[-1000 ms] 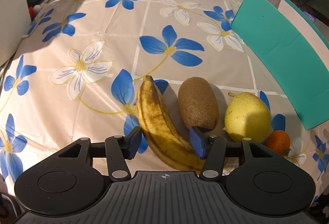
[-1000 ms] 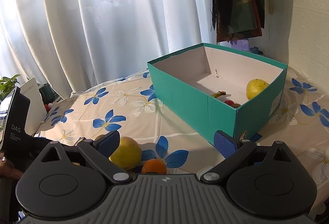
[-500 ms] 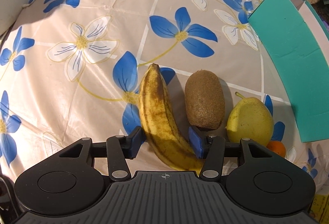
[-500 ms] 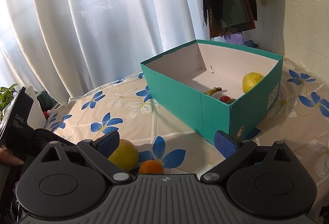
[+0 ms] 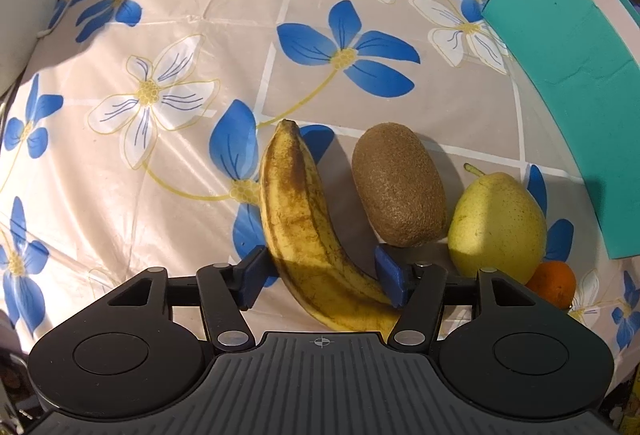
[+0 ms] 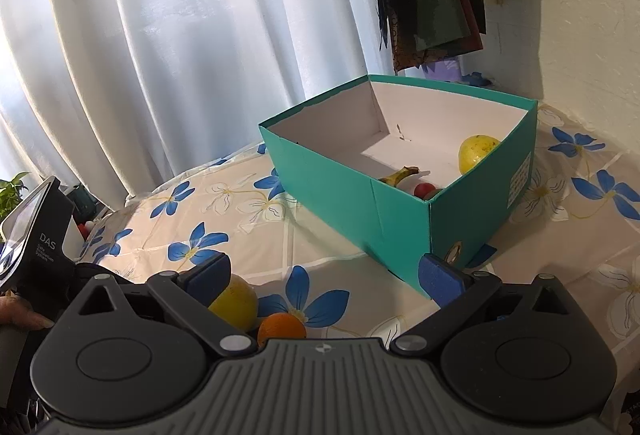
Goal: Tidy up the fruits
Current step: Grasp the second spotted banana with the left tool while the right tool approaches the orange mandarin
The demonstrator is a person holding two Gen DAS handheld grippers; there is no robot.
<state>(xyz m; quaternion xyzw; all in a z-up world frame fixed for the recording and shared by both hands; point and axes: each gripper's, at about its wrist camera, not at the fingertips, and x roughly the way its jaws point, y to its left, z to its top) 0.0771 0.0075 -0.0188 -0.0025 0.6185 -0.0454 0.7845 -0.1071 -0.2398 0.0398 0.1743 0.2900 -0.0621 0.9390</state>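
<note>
A spotted yellow banana [image 5: 304, 219] lies on the flowered tablecloth. My left gripper [image 5: 322, 281] is open, its blue pads on either side of the banana's near end, low over the table. A brown kiwi [image 5: 398, 191], a yellow-green pear [image 5: 496, 225] and a small orange [image 5: 550, 283] lie to the right. My right gripper [image 6: 324, 277] is open and empty, held above the table; the pear [image 6: 236, 301] and orange [image 6: 280, 327] show below it. The teal box [image 6: 340, 195] holds a banana [image 6: 398, 177], a yellow fruit [image 6: 476, 153] and a small red fruit [image 6: 424, 190].
The teal box's wall [image 5: 576, 83] stands close to the right of the fruit row. A white object [image 5: 16, 3] sits at the table's far left edge. White curtains [image 6: 180, 55] hang behind the table. The left gripper's body [image 6: 36, 247] shows at the left.
My left gripper has moved forward and lower, so its pads now straddle the banana's near end more closely. My right gripper has shifted slightly; the box looks nearer.
</note>
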